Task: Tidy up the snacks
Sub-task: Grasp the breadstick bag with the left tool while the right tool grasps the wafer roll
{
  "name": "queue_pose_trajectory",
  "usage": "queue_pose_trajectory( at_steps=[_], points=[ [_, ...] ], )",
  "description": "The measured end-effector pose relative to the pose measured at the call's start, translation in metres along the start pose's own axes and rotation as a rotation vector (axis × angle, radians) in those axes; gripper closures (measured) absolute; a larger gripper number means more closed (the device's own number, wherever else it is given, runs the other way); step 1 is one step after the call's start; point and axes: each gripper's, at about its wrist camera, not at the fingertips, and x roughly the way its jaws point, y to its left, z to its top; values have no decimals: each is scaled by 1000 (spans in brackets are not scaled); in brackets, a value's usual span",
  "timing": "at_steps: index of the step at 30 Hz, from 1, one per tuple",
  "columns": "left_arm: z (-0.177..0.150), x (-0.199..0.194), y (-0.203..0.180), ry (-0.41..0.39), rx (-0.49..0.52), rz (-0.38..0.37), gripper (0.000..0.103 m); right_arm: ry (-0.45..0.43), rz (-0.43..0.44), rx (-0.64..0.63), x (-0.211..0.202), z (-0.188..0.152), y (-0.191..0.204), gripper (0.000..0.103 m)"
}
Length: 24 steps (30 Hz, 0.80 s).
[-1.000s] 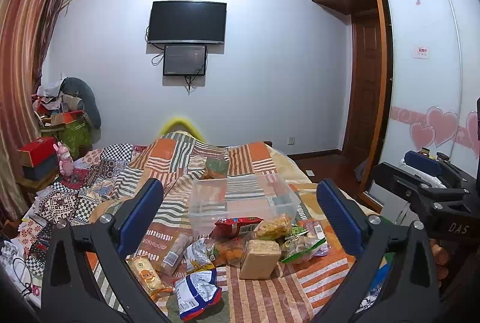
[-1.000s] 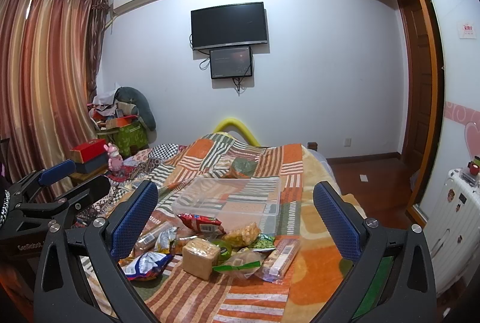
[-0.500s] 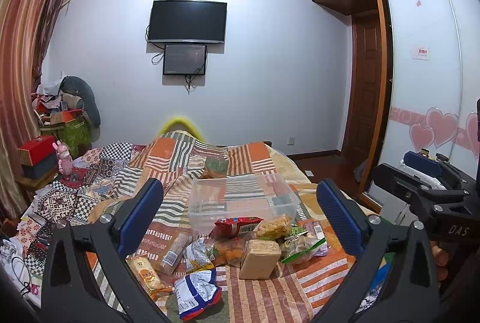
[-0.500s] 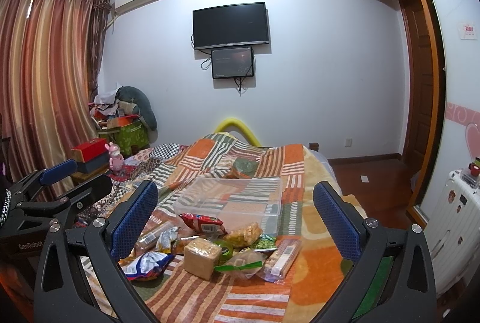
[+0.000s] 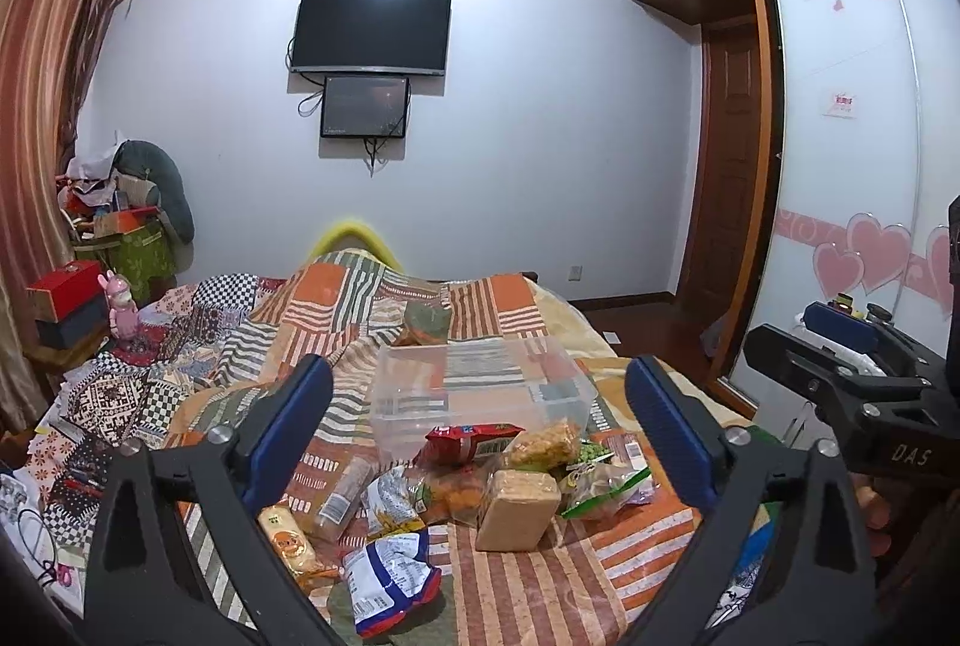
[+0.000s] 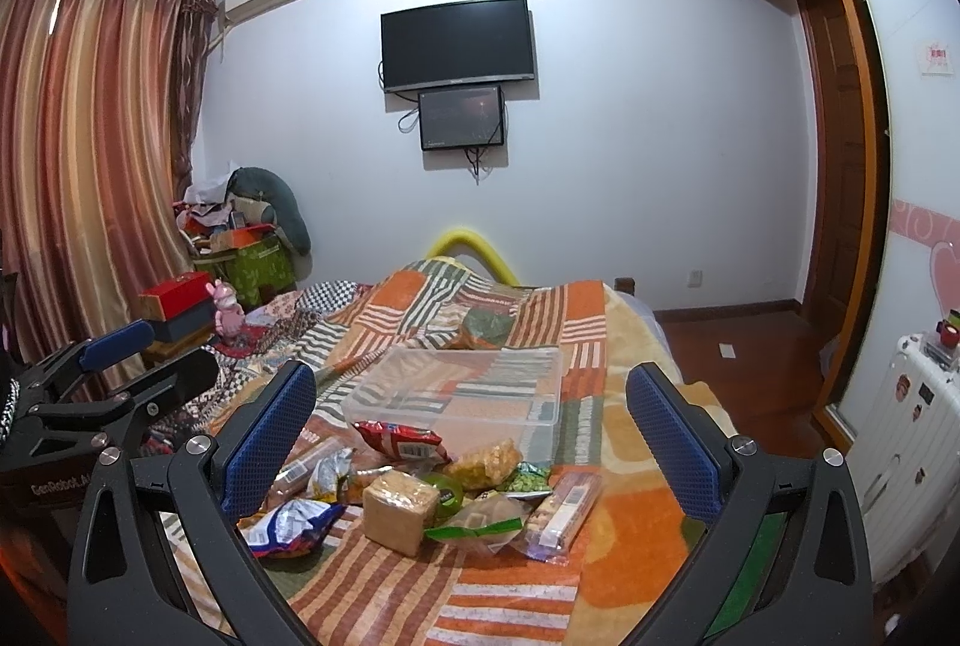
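Observation:
A clear plastic bin sits empty on a patchwork bed. A heap of snacks lies in front of it: a red packet, a tan wafer block, a blue and white bag, a green-edged bag and a long clear packet. My left gripper is open and empty, held above the heap. My right gripper is open and empty too. Each gripper shows at the edge of the other's view.
The bed cover fills the middle. A cluttered side table with a red box and pink toy stands left. A wardrobe with sliding doors and a white suitcase stand right.

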Motion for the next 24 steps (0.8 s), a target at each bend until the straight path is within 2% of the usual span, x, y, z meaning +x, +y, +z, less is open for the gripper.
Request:
queue_pose_trajectory(
  at_steps=[4,6,11,16,19,24],
  points=[
    [-5,10,10,39,-8,1,19,23,-9,-6,5,-5,-4,0],
    [-10,16,18,66,-11,15,22,47,-8,-1,10,-8,-9,4],
    [-25,33,44,139,-5,79,30,140,-15,13,27,-20,-27,27],
    [-43,52,78,224,-9,154,38,226,-42,7,44,-33,-42,38],
    [-58,68,100,290,5,202,41,277,-60,3,56,-41,-50,40],
    [-80,95,125,399,6,224,48,355,-89,20,75,-54,-64,42]
  ],
)
